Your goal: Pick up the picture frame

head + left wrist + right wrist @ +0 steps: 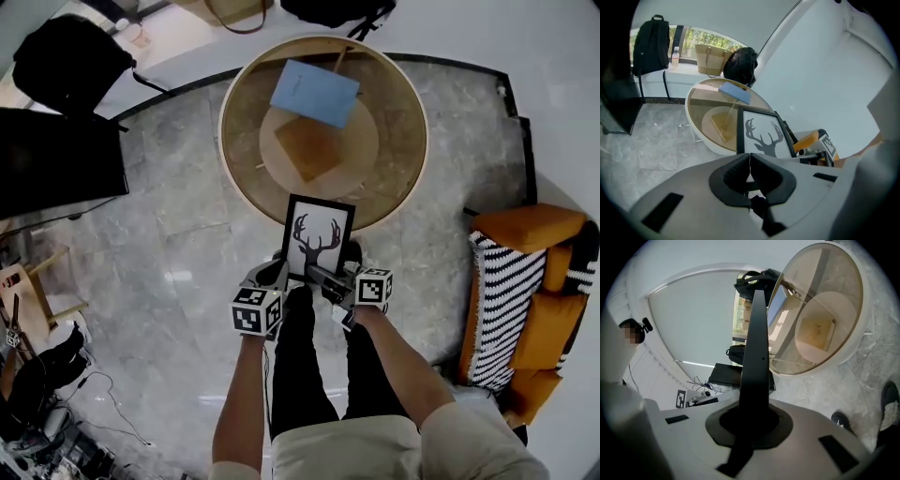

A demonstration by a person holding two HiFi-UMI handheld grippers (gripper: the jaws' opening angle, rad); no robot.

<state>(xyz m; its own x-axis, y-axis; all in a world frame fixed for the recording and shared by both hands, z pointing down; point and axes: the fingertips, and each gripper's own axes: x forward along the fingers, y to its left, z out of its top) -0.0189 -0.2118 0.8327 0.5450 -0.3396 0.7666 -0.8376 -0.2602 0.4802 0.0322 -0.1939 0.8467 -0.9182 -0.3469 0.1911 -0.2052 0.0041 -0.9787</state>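
One picture frame point(319, 236); two grippers, the left gripper point(277, 272) and the right gripper point(319, 277); one round table point(417, 103); one blue notebook point(315, 92); one tan board point(309, 147); three bags: backpack point(650, 44), tote point(712, 58), black bag point(740, 65); one bottle point(675, 56); one orange sofa point(530, 300)

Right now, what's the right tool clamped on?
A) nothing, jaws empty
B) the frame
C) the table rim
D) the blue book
B: in the right gripper view the frame stands edge-on between the jaws of the right tool, which are closed on its black edge.
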